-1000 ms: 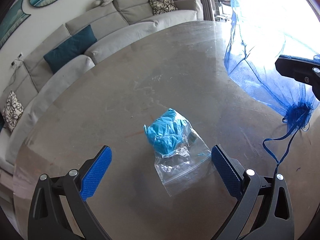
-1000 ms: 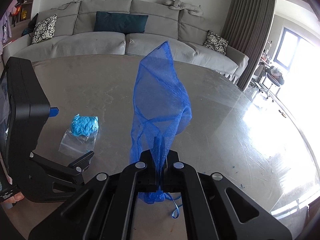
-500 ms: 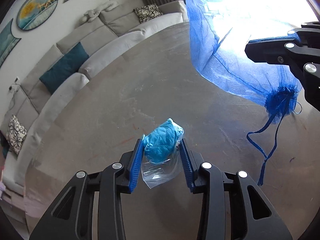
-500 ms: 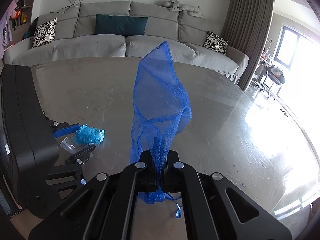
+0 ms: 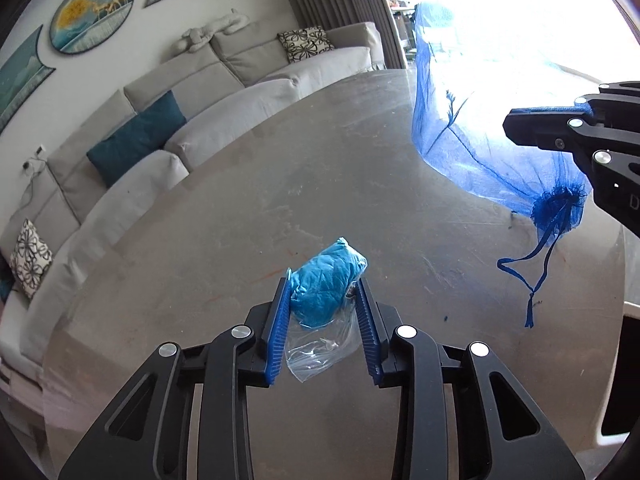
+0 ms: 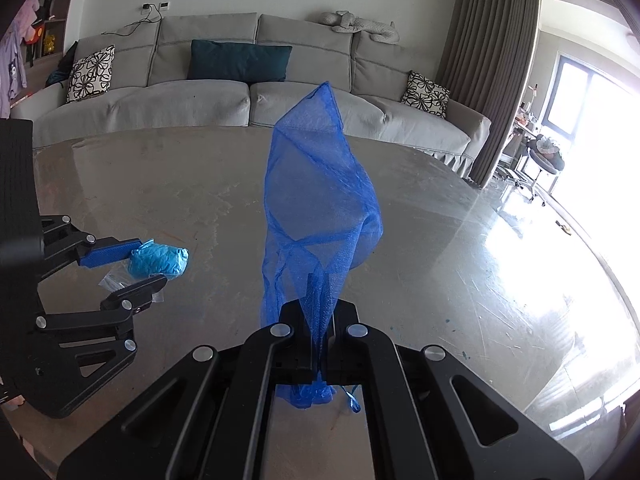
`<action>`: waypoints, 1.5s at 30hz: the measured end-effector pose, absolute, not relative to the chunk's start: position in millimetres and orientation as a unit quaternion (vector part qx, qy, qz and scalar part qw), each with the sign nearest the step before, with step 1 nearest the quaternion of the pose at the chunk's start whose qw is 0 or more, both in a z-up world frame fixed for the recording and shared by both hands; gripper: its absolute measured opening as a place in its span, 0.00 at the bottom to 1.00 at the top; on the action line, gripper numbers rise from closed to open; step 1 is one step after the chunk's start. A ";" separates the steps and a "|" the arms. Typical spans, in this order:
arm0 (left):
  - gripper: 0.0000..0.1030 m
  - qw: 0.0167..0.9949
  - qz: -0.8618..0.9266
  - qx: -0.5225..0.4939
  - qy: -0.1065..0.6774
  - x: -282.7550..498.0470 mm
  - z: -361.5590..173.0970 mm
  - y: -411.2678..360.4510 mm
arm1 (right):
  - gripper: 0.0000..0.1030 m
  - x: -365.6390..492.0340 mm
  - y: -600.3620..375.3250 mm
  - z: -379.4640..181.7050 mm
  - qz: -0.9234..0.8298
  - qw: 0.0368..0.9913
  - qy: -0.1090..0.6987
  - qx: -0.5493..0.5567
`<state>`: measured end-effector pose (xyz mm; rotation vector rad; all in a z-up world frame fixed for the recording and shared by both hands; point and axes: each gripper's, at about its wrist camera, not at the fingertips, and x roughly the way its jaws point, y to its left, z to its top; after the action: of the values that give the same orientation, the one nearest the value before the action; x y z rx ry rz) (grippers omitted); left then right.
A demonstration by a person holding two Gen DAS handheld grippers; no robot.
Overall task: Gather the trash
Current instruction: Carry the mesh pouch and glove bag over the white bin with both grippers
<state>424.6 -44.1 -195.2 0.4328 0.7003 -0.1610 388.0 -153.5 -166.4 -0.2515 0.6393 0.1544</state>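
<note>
My left gripper [image 5: 324, 300] is shut on a clear plastic bag holding a crumpled blue glove [image 5: 326, 282]; its empty end hangs below [image 5: 320, 350]. It is lifted off the round grey table [image 5: 280, 184]. It also shows at the left of the right wrist view [image 6: 160, 258], held by the left gripper [image 6: 136, 266]. My right gripper [image 6: 319, 320] is shut on the gathered neck of a blue mesh drawstring bag [image 6: 320, 200] that stands up from the jaws. In the left wrist view the mesh bag [image 5: 460, 136] hangs at upper right, cords dangling [image 5: 532, 264].
A long grey sofa [image 6: 248, 96] with cushions runs behind the table. Curtains [image 6: 492, 60] and a bright window are at the right. The table's right edge [image 5: 624, 264] is close to the mesh bag.
My left gripper closed on the glove bag and lifted it off the table, tilting toward the mesh bag. My right gripper has kept its hold on the mesh bag, almost still.
</note>
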 end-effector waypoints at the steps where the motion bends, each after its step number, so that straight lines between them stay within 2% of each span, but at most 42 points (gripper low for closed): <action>1: 0.33 0.915 -0.081 0.213 0.334 421.5 -189.8 -44.8 | 0.01 383.6 -154.5 -164.6 0.075 0.939 0.312 -0.121; 9: 0.33 0.926 -0.110 0.216 0.289 369.7 -155.3 -63.3 | 0.01 317.3 -176.3 -144.2 0.077 0.948 0.291 -0.099; 16: 0.33 0.923 -0.161 0.206 0.281 315.7 -153.0 -94.4 | 0.01 238.6 -208.8 -136.9 0.049 0.952 0.286 -0.096; 31: 0.33 0.891 -0.276 0.235 0.273 207.2 -188.1 -204.0 | 0.01 115.8 -281.9 -179.1 -0.059 0.943 0.323 -0.056; 45: 0.33 0.857 -0.321 0.274 0.295 182.3 -239.1 -264.4 | 0.01 88.3 -315.9 -221.7 -0.097 0.932 0.347 -0.029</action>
<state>182.3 -264.4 -239.1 0.5754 0.6207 -0.6745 88.3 -315.9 -221.7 -0.0592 0.7109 -0.1980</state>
